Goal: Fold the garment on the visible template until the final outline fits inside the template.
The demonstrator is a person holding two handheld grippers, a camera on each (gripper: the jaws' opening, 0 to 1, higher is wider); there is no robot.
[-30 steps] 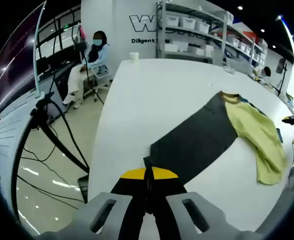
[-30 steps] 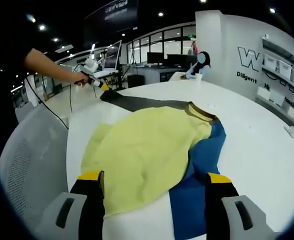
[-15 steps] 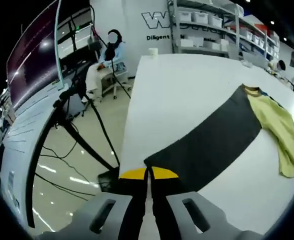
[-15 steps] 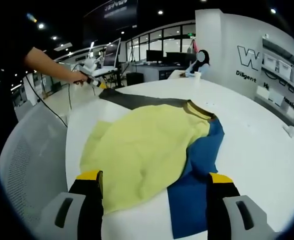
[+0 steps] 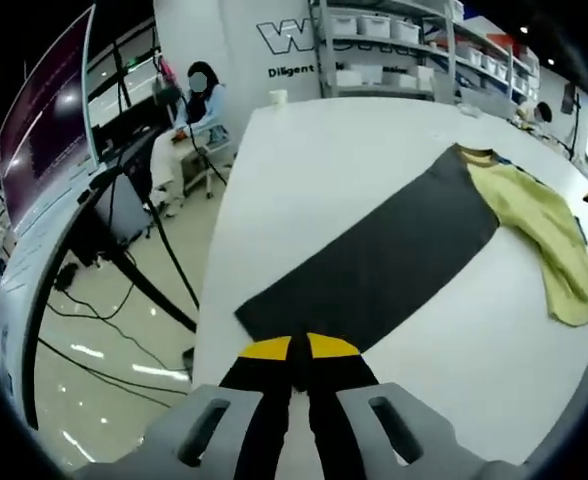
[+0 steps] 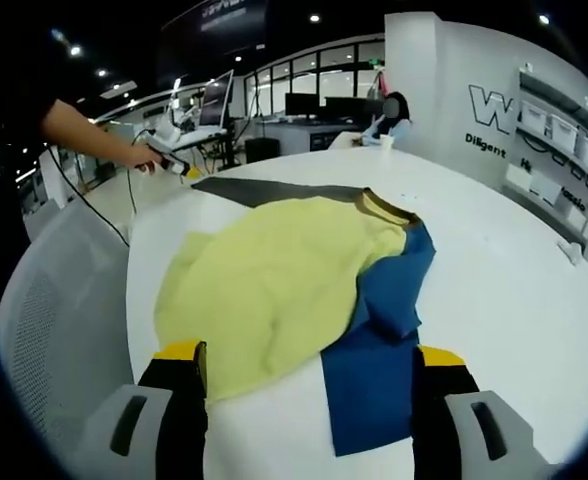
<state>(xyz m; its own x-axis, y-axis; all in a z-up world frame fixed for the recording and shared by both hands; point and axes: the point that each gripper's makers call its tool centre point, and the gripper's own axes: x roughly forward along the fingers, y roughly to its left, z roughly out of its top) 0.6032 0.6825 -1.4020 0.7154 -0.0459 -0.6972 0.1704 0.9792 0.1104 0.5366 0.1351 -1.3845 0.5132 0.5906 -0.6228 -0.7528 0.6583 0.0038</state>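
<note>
While the white counter [image 5: 314,150] carries the colour-block cotton garment [image 6: 274,280] at centre frame, its dark grey sleeve [image 5: 384,260] now lies stretched flatter than a second ago, ready for folding inward. Left claw [image 5: 291,352] stays pinched on the sleeve's cuff, lower centre; right claw [image 6: 304,375] hovers wide apart, holding nothing.

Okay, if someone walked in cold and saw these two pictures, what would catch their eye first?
Probably the colour-block garment spread on the white table: a big yellow panel bunched over a blue panel, with a dark grey sleeve stretched toward the table's edge. Next, the left gripper, jaws shut on that sleeve's end, while the right gripper is open just short of the yellow and blue hem.
</note>
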